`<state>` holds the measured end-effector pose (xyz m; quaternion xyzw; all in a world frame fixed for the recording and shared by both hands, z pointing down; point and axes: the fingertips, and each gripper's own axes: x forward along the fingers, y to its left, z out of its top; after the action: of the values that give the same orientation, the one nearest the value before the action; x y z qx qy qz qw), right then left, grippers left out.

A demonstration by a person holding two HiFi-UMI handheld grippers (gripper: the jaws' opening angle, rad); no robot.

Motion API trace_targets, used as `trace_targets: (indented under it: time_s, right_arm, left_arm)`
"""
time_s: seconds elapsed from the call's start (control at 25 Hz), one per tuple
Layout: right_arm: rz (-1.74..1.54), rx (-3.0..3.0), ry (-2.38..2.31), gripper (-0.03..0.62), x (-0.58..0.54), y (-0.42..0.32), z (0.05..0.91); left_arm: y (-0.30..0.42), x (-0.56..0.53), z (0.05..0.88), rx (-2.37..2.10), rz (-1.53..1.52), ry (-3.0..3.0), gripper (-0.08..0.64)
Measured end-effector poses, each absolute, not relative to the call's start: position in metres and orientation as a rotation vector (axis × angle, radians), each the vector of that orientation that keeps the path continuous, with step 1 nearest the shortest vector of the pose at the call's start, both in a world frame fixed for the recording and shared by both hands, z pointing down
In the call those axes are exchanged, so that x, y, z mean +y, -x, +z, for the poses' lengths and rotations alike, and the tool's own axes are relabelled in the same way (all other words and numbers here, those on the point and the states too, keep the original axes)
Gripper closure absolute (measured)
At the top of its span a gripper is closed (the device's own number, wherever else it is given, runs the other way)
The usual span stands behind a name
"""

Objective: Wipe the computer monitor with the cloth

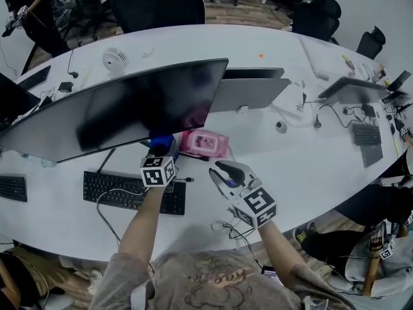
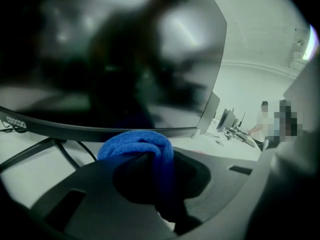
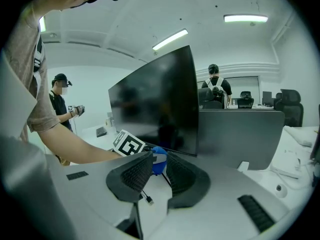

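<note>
While the left gripper (image 1: 161,152) clamps the cloth (image 2: 134,143) by the monitor's (image 1: 122,108) lower edge and the right gripper's (image 3: 155,173) jaws stand apart, empty, wiping seems barely started.

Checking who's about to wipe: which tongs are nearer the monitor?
Left. The left tongs, shut on the blue cloth, sit just under the monitor; the right tongs hang open farther back.

No legible text anywhere.
The logo (image 2: 14,122) on the monitor (image 2: 115,59) lower bezel is too blurred to read. Print on the pink pack (image 1: 204,143) and the shirt (image 1: 216,288) graphic is too small. The left marker cube (image 1: 158,171) and right marker cube (image 1: 256,205) show black-white square codes only, no characters.
</note>
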<state>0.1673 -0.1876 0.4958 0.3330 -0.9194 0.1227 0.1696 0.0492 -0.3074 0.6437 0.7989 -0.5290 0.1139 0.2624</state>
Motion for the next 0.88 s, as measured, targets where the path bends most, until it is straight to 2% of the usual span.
trace_targets:
  time_s: [0.88]
  right_arm:
    - [0.409, -2.6, -1.004, 0.497, -0.203, -0.238, 0.509]
  left_arm:
    - [-0.154, -0.33, 0.642, -1.32, 0.314, -2.223, 0.512]
